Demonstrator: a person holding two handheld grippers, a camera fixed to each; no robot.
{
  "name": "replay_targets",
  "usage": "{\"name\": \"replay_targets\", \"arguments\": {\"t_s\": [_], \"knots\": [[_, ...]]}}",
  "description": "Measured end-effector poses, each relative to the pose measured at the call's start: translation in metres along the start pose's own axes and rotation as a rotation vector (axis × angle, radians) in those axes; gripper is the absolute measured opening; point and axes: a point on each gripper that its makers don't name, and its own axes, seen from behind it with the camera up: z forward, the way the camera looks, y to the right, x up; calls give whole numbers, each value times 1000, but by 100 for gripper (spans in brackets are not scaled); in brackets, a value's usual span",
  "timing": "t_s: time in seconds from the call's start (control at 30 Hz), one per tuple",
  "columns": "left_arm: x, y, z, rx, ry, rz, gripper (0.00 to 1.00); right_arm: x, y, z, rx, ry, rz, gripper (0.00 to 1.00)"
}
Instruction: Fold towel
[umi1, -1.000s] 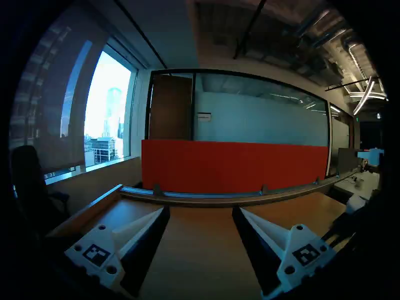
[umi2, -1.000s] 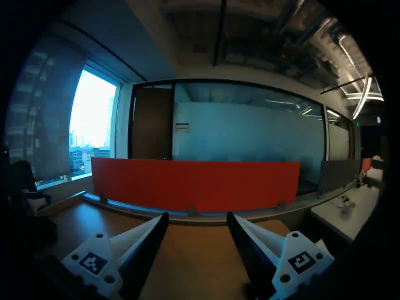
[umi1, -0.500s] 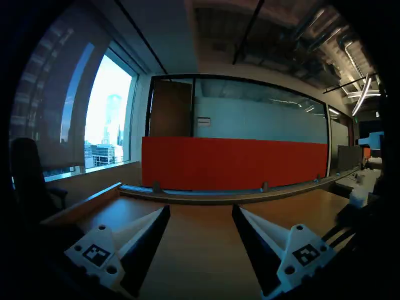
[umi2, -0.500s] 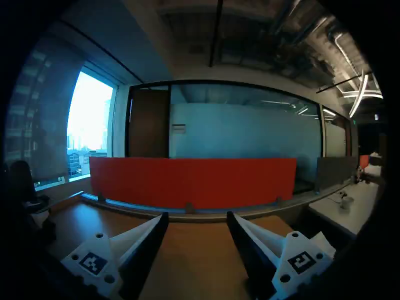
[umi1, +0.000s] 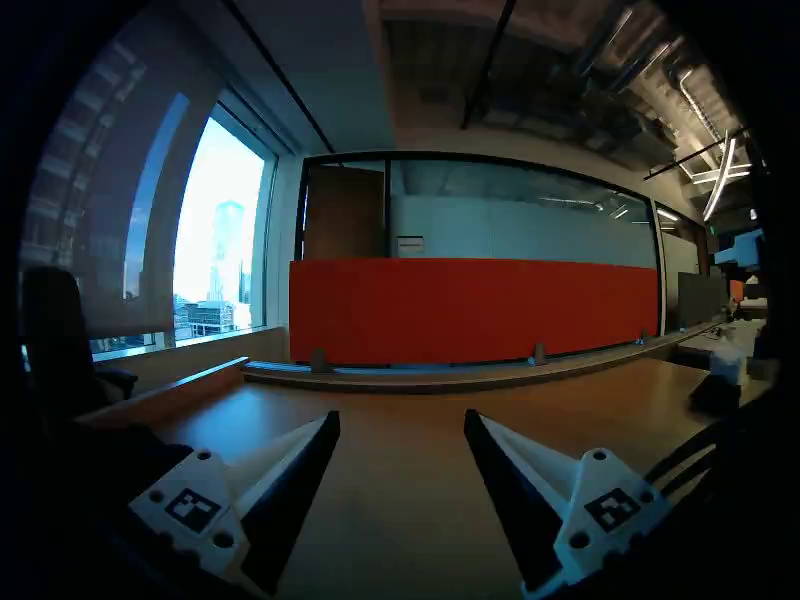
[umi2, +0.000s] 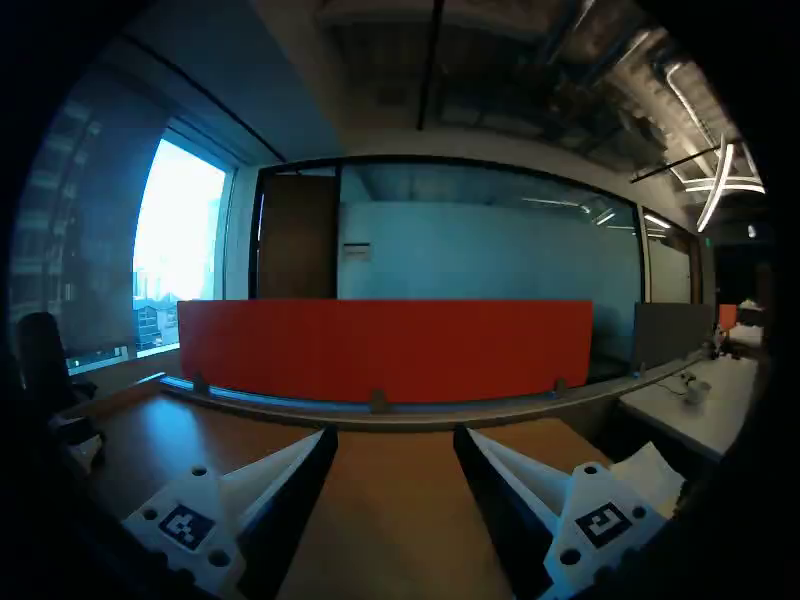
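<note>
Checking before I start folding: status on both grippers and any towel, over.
Left hand-held gripper open, empty. Right hand-held gripper open, empty. White crumpled thing at wooden desk right edge: towel unconfirmed.

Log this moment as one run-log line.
left gripper: open, empty | right gripper: open, empty | both: low over wooden desk, facing red divider

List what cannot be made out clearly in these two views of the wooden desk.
1. Right gripper view: pale crumpled sheet beside the right hand-held gripper, partly behind its finger; paper or cloth, unclear.
2. Left gripper view: dark lump on the brown wooden desk, shadowed and cut by the right edge.
3. Right gripper view: small objects on the white side table, too small to name.
</note>
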Motion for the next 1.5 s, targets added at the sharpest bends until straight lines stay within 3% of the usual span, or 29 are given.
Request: {"name": "replay_targets", "arguments": {"t_s": [0.3, 0.6, 1.5], "knots": [[-22, -11, -2, 18, 14, -3, 92, -16, -8, 6, 12, -3, 9, 89], [-42, -12, -6, 27, -9, 23, 92, -30, -11, 6, 20, -22, -13, 89], [-50, -17, -1, 42, -33, 6, 92, -32, -13, 5, 15, -19, -8, 89]]}}
